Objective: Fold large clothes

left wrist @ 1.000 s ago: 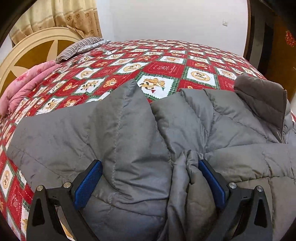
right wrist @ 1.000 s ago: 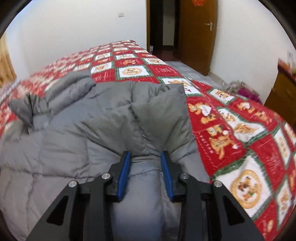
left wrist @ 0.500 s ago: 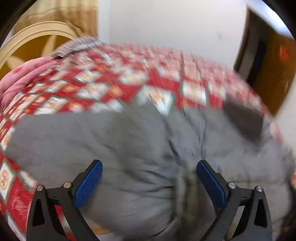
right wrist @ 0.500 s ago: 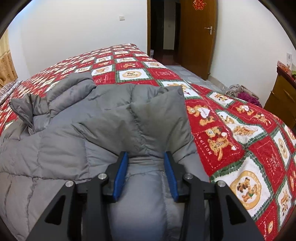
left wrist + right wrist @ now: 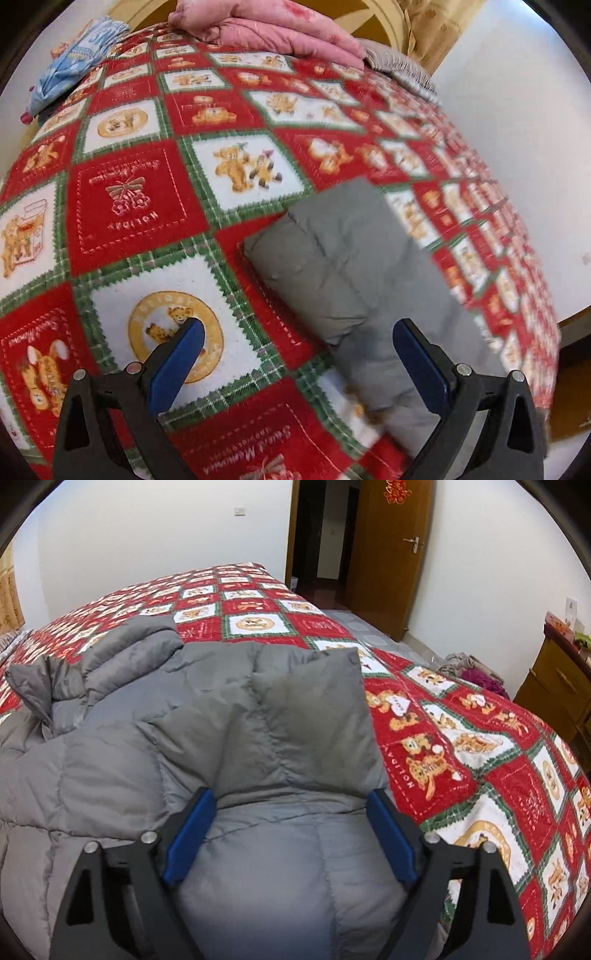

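A large grey quilted down jacket [image 5: 207, 760] lies spread on a bed with a red, white and green Christmas-pattern blanket [image 5: 480, 760]. My right gripper [image 5: 291, 834] is open, its blue pads wide apart over the jacket's near fold, holding nothing. In the left wrist view a grey sleeve [image 5: 332, 258] of the jacket stretches across the blanket [image 5: 140, 206]. My left gripper [image 5: 299, 362] is open and empty, just above the blanket beside the sleeve's near part.
Pink folded bedding [image 5: 266, 22] and a blue cloth [image 5: 74, 55] lie by the wooden headboard. A grey striped pillow [image 5: 402, 62] sits near the curtain. An open wooden door [image 5: 388, 554], a wooden cabinet [image 5: 554, 675] and clothes on the floor [image 5: 472, 668] are at the right.
My right gripper has opened and let go of the jacket fold. My left gripper has swung left, away from the jacket body, and now faces the sleeve and the headboard end.
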Tool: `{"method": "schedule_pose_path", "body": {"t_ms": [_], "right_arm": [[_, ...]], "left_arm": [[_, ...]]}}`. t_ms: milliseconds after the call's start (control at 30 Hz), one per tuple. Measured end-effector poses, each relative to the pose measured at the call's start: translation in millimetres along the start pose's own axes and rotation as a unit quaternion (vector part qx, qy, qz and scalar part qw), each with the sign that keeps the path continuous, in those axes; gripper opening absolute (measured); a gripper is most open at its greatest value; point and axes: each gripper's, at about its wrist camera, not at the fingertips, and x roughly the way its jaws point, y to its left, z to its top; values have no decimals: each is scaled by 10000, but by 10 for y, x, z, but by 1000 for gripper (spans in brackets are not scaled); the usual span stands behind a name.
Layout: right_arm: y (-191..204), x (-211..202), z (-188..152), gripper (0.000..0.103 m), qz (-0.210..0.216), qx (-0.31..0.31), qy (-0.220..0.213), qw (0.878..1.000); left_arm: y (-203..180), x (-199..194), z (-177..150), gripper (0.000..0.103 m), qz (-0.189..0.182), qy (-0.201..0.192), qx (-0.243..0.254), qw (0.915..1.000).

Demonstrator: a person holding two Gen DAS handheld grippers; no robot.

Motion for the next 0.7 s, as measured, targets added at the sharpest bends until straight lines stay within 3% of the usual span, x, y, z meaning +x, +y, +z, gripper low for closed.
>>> {"method": "schedule_pose_path", "body": {"t_ms": [67,167,267,333,367,400,467,567,700], "right_arm": [[-18,7,-2,89,34,42,14,10000],[-11,5,-1,89,12,23,10,10000],[-18,12,1,89,6,26,14,10000],[-9,9,-1,89,1,20,14,10000],[-14,13,0,89,0,20,14,10000],[-16,14,0,89,2,21,14,10000],[-16,14,0,89,4,23,13,10000],[-15,14,2,89,0,18,12,10000],[-21,-11,20,89,14,16,-20,10000]], "left_arm": [[-121,-7,-63,102,155,-273,289,9991],[-247,-5,-130,99,-193,-419,533,9975],[-331,38,-185,53,-258,-451,598,9969],[-352,82,-164,36,-324,-482,594,9965],[-346,88,-165,22,-390,-491,592,9963],[-337,98,-157,13,-599,-455,581,9955],[-340,114,-124,9,-700,-398,578,9951],[-461,-84,-81,7,-882,-719,793,9903],[-906,-752,-209,7,-1470,-1394,1631,9656]]}}
